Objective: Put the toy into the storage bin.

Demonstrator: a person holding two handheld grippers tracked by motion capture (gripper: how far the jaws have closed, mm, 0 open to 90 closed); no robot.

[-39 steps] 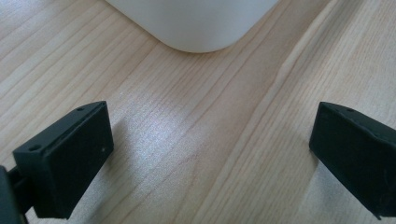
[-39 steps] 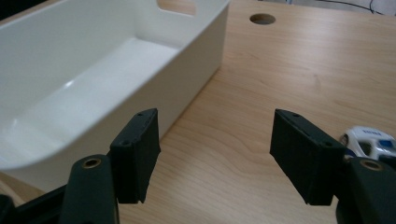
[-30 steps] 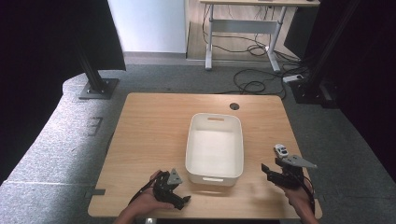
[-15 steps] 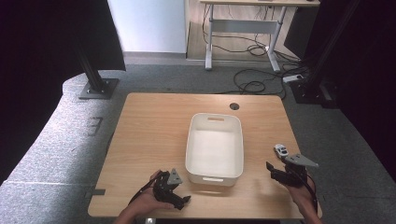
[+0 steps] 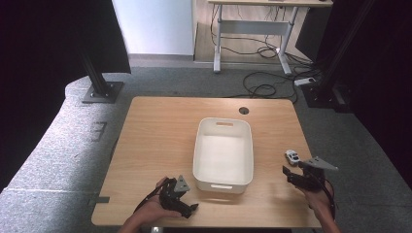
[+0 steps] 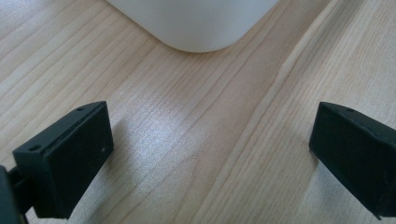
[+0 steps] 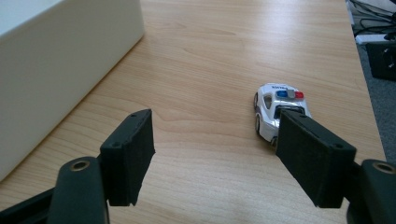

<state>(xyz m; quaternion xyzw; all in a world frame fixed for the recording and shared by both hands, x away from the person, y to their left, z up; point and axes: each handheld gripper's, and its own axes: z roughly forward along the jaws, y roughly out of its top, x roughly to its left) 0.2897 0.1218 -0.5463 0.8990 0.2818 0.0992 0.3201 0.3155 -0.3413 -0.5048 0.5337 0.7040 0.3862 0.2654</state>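
My right gripper (image 5: 290, 174) sat at the lower right of the high view, near the right edge of the table (image 5: 160, 141), with my hand (image 5: 320, 204) coming up from the bottom of the frame. Its jaws had just been opening and stood wide apart, released, with only bare wood between them. In the right gripper view (image 7: 215, 154) the toy police car (image 7: 276, 112) lay on the table just beyond the right jaw, which covered its near end; it was white with a blue and red light bar on the roof, and whether the jaw touched it I could not tell. In the high view the car (image 5: 292, 157) showed as a small pale shape right of centre, just above my right gripper and close to the table's right edge.

The white plastic bin (image 5: 223, 150) stood in the middle of the frame, well apart from the car, and its wall (image 7: 51, 70) filled the upper left of the right gripper view.

My left gripper (image 5: 187, 208) rested at the lower centre-left of the high view, just below the bin's near left corner. In the left gripper view (image 6: 210, 154) its jaws were also spread wide and released, with bare wood between them and the bin's rounded corner (image 6: 196, 23) at the top of the frame.
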